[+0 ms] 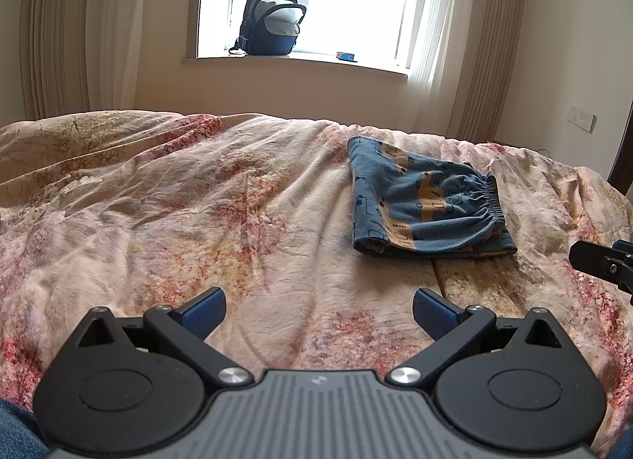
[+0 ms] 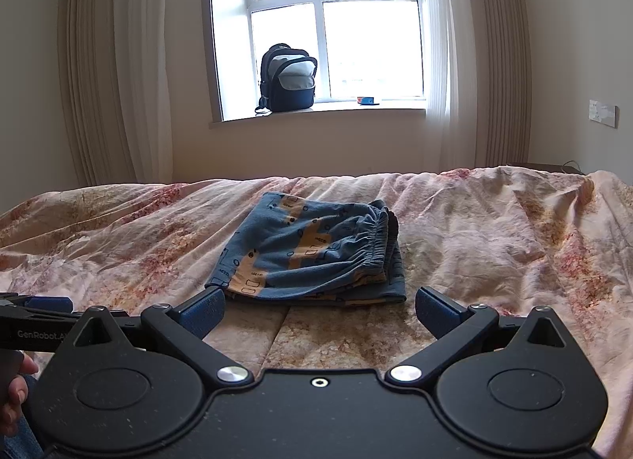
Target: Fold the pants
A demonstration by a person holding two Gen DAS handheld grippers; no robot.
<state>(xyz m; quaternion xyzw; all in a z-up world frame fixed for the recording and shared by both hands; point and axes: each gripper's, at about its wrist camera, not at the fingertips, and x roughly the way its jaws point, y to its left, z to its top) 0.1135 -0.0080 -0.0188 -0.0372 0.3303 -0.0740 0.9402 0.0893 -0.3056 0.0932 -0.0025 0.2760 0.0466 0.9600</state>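
While one folded pants (image 2: 312, 251) lies on the bed (image 2: 494, 229) — two tools, left tool (image 1: 319, 312) and right tool (image 2: 319, 310), gape released.

Left tongs (image 1: 319, 312) spread wide, empty, over floral bedspread (image 1: 198, 221). Folded blue pants (image 1: 423, 202) lie ahead-right, apart. Right tongs (image 1: 601, 265) at right edge. Backpack (image 1: 271, 22) on windowsill.

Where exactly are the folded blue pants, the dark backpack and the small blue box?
Folded blue patterned pants (image 2: 312, 257): right wrist view, middle of top layer.
Dark navy backpack (image 2: 287, 79): right wrist view, grey front panel.
Small blue box (image 1: 346, 56): left wrist view, its side, on the windowsill.
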